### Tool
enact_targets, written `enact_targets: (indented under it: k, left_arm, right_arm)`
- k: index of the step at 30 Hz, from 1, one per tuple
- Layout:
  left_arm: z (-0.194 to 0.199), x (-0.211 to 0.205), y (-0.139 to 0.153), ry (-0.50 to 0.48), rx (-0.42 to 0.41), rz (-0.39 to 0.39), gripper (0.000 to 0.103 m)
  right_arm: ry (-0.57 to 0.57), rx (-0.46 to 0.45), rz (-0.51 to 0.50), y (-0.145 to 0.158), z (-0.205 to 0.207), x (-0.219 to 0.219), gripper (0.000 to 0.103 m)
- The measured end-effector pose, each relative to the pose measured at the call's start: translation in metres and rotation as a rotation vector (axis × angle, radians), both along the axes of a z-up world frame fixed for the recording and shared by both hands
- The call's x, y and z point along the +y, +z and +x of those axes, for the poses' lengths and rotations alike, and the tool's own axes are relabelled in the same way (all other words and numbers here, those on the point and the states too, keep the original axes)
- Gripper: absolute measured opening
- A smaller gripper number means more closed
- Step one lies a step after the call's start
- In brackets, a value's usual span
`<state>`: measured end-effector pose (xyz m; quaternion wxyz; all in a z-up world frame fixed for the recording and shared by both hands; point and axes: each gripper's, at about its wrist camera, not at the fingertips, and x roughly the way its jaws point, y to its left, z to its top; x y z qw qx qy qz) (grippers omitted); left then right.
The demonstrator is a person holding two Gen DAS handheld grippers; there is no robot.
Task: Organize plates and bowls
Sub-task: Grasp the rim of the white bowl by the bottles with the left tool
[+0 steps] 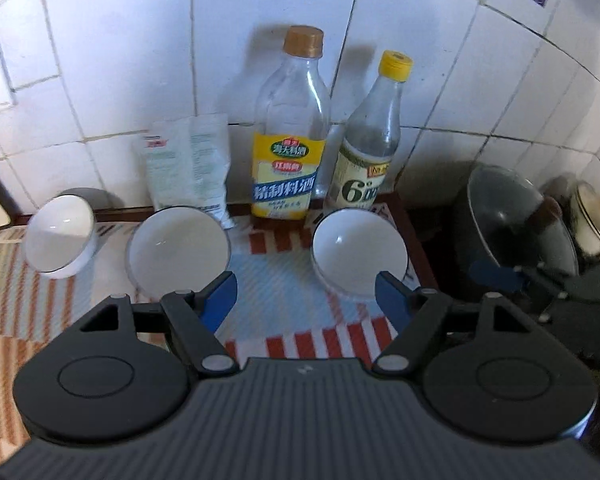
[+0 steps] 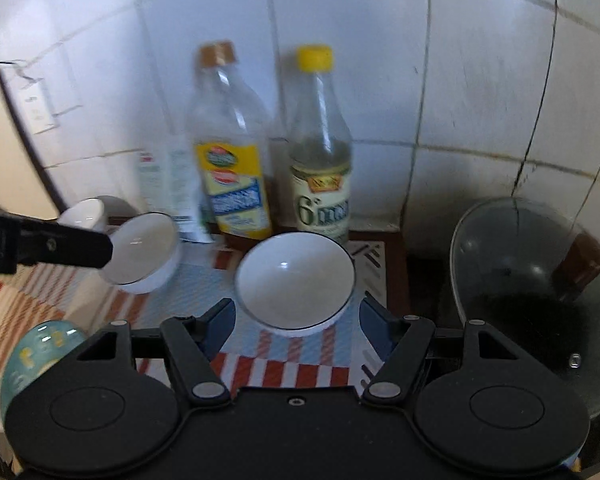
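Three white bowls stand on a striped mat (image 1: 284, 276): a left bowl (image 1: 60, 236), a middle bowl (image 1: 178, 250) and a right bowl (image 1: 360, 254). My left gripper (image 1: 305, 300) is open and empty, its blue fingers (image 1: 220, 300) spread over the mat between the middle and right bowls. My right gripper (image 2: 298, 322) is open, its jaws either side of the right bowl (image 2: 296, 282), not touching it. The middle bowl (image 2: 144, 254) and left bowl (image 2: 84, 212) show further left, partly behind the left gripper's finger (image 2: 60, 246).
Two bottles (image 1: 290, 128) (image 1: 368, 136) and a white packet (image 1: 188, 164) stand against the tiled wall behind the bowls. A dark pot with a glass lid (image 2: 528, 280) sits at the right. A teal patterned plate (image 2: 32, 356) lies at the lower left.
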<state>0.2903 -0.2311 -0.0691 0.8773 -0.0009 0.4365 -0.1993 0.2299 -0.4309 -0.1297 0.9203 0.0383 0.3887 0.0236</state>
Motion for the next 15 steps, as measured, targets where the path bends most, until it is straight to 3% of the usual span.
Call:
enact_targets:
  k: [8,11,15]
  left_arm:
    - [0.057,-0.033,-0.051,0.012,0.038,-0.012,0.072]
    - [0.071,-0.04,-0.064,0.044,0.012,-0.023,0.072]
    - [0.086,-0.048,-0.08,0.08,0.018,-0.037,0.071]
  right_arm:
    - [-0.075,0.038,0.034,-0.037,0.054,-0.022,0.073]
    - [-0.11,0.049,0.044,-0.045,0.07,-0.031,0.073]
    - [-0.107,0.055,-0.016,-0.054,0.081,-0.033,0.072]
